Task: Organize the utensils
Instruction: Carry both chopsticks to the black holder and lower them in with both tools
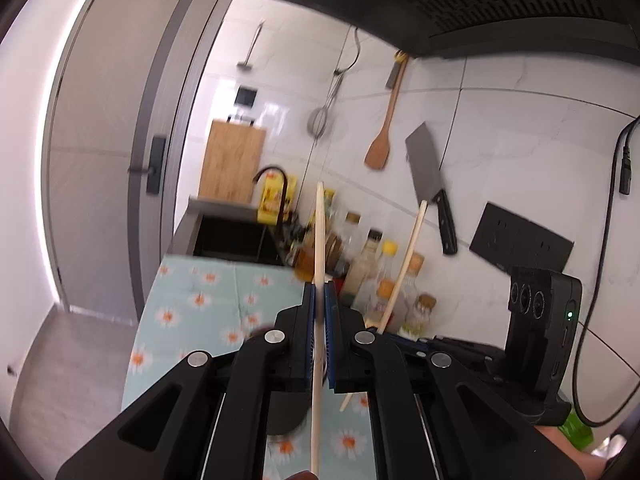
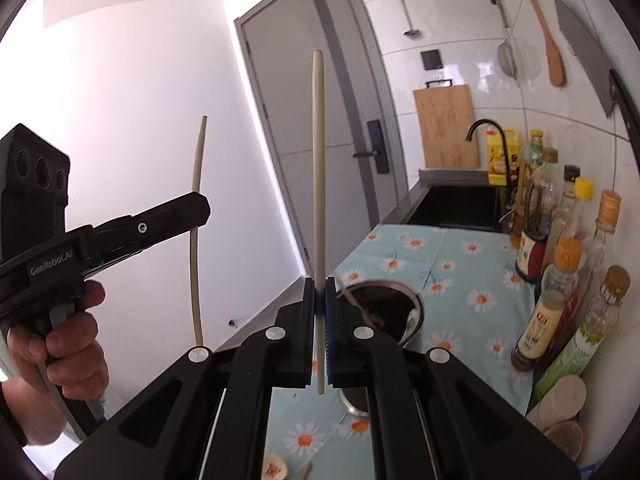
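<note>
Two pale wooden chopsticks are up in the air, one clamped upright in the closed left gripper [image 1: 320, 292] as the left chopstick [image 1: 319, 240], the other pinched the same way in the right gripper [image 2: 320, 292] as the right chopstick [image 2: 319, 184]. Below them a dark metal pot [image 2: 412, 308] stands on a daisy-print cloth [image 2: 460, 264] covering the kitchen counter. Several condiment bottles [image 2: 560, 280] line the tiled wall beside a black sink [image 2: 452, 208], with a cleaver [image 1: 428, 176] and one wooden spatula [image 1: 380, 148] hanging above.
</note>
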A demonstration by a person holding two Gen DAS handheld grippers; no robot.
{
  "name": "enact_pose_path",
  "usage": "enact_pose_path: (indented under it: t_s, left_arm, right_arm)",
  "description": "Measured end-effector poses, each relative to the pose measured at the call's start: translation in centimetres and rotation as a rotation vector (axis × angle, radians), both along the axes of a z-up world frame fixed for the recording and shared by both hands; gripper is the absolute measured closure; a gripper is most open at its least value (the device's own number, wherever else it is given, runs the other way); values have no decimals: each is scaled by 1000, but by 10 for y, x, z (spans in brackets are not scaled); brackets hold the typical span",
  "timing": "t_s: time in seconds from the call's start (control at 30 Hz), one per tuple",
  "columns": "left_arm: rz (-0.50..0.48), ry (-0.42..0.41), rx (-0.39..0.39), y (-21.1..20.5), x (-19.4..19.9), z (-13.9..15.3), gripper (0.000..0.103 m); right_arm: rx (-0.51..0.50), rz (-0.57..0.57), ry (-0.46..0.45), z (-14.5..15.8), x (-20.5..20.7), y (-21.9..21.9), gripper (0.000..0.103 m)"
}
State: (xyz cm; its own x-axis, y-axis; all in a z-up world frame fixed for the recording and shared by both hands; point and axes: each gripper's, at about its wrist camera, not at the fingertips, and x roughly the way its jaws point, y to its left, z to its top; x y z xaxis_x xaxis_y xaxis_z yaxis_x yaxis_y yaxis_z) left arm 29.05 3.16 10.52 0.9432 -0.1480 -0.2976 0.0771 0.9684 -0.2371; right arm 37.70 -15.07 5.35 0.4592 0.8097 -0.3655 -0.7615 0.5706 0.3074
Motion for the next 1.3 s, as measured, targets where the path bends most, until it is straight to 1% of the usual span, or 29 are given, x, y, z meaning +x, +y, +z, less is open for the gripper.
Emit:
enact_pose_path:
  t_s: [0.07,0.13,0.27,0.4,0.53,0.7,0.83,1.03,1.07,1.23,1.3]
  left_arm:
    - [7,-46,21,-2,7,4,99]
    - [9,-92,32,-2,15,8,99]
    - [19,-144,46,-1,34,12,99]
    - [20,-184,64,-2,49,9,99]
    - [21,-172,63,0,65,0,99]
    - [28,-113,47,7,86,-24,99]
    - [40,-62,54,11,97,-40,99]
    - [50,-55,52,15,102,-48,99]
    - [53,-54,49,17,103,-50,98]
    - [75,-13,35,22,108,-58,97]
    - [74,3,29,24,107,-61,82]
  right_arm:
    - [35,-24,16,2,11,-1,98]
    - [46,-29,22,3,21,3,98]
    - [58,-47,14,5,33,11,98]
    - [59,-74,18,3,47,17,98]
    - [24,-105,32,-7,61,23,98]
    - [-17,-116,52,-24,73,32,98]
    - [-34,-115,66,-34,78,37,98]
    - [-54,-118,73,-41,81,42,98]
    - [-59,-119,76,-43,82,42,98]
    - [-72,-115,84,-44,80,43,96]
    - [-74,-117,84,-44,80,42,90]
